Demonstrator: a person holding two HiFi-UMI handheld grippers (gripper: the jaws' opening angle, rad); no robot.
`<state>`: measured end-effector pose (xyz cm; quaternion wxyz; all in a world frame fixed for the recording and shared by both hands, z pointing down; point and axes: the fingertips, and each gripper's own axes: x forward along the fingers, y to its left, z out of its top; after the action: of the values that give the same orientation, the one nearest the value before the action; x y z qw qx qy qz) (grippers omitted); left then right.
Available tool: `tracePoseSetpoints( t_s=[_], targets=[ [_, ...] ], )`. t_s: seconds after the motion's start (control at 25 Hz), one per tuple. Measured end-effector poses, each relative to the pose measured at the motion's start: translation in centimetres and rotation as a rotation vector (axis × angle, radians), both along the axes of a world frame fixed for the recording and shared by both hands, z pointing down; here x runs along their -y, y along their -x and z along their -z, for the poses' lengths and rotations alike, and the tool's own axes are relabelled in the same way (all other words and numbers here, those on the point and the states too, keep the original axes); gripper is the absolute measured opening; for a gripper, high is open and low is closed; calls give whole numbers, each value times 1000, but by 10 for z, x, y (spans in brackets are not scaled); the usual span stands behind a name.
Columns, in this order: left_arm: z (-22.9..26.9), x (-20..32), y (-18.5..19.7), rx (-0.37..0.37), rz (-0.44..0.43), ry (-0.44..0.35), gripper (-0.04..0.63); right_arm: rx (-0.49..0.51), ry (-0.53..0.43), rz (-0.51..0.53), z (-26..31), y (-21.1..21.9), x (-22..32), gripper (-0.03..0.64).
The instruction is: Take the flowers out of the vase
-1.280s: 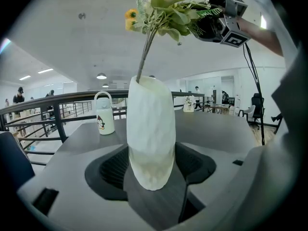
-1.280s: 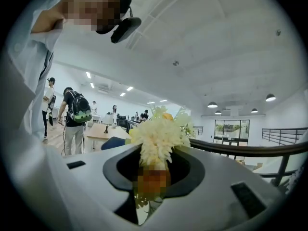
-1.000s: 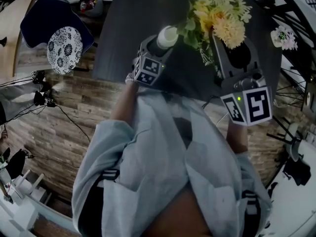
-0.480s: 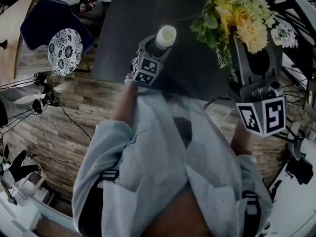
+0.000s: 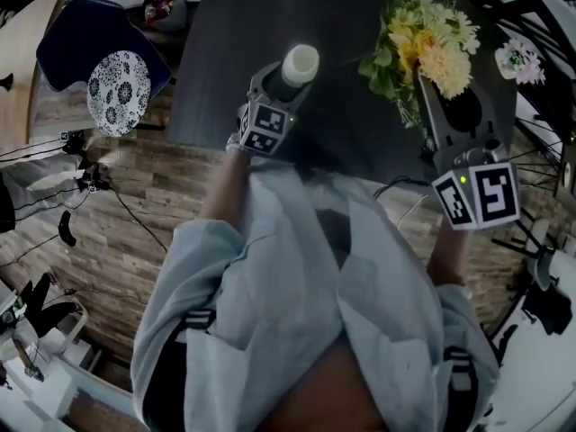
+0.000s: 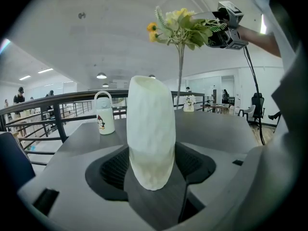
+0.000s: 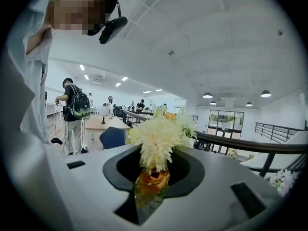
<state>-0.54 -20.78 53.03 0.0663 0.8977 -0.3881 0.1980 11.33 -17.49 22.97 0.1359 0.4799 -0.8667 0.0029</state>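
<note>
Left claw (image 6: 152, 179) tight round vase (image 6: 150, 129), right claw (image 7: 148, 194) round flowers (image 7: 159, 138); backpack (image 7: 81, 105) only in right gripper view.

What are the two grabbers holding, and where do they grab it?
The left gripper clamps the white vase around its lower body. The right gripper pinches the flowers at the top of the bunch, right by the blooms.

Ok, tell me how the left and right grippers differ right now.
The left gripper clamps the white vase; the right gripper clamps the flower bunch by its stems. The left gripper's jaws stand wide, the right gripper's nearly together. The left gripper is down at the dark table, the right gripper high above it. Both hold something.
</note>
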Motion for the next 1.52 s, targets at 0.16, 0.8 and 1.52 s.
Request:
tracePoseSetpoints(
  t_s=[0.16, 0.8, 1.52],
  targets=[
    [0, -1, 1, 2, 1, -1, 299, 8, 103, 9, -32, -3, -5, 107],
    [-1, -1, 2, 6, 14, 3, 299, -13, 506, 141, -165, 6, -30, 106],
    [-1, -1, 3, 9, 24, 9, 298, -90, 612, 98, -250, -6, 13, 107]
  ],
)
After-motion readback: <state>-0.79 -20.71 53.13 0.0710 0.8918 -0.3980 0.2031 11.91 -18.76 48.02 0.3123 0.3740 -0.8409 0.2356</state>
